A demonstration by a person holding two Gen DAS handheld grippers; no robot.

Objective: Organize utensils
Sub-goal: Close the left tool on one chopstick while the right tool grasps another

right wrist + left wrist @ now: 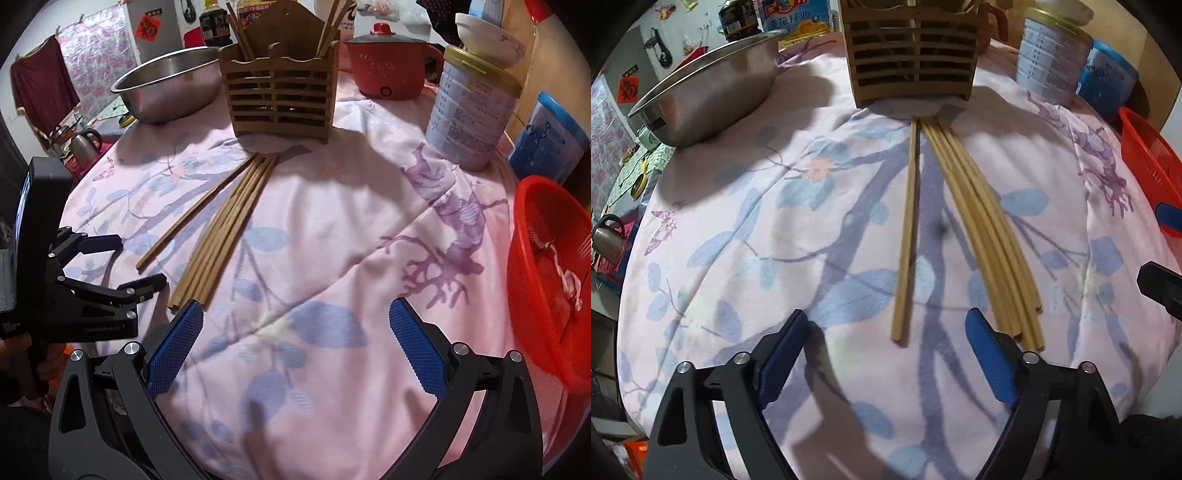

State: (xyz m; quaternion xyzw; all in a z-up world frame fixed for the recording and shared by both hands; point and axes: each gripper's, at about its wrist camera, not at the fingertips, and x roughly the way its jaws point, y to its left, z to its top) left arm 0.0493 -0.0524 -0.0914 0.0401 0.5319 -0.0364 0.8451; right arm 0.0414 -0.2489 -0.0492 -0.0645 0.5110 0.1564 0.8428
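One lone chopstick [906,236], one wooden holder [913,51], one steel bowl [709,92], two tins [469,107].

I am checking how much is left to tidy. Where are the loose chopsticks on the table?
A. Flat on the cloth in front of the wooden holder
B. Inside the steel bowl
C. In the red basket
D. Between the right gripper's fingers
A: the chopsticks lie flat on the flowered cloth, their far ends near the wooden holder, and neither gripper holds any.

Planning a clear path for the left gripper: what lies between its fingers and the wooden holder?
In the left wrist view, the loose chopsticks lie on the floral cloth between the open left gripper and the wooden holder; nothing else lies there.
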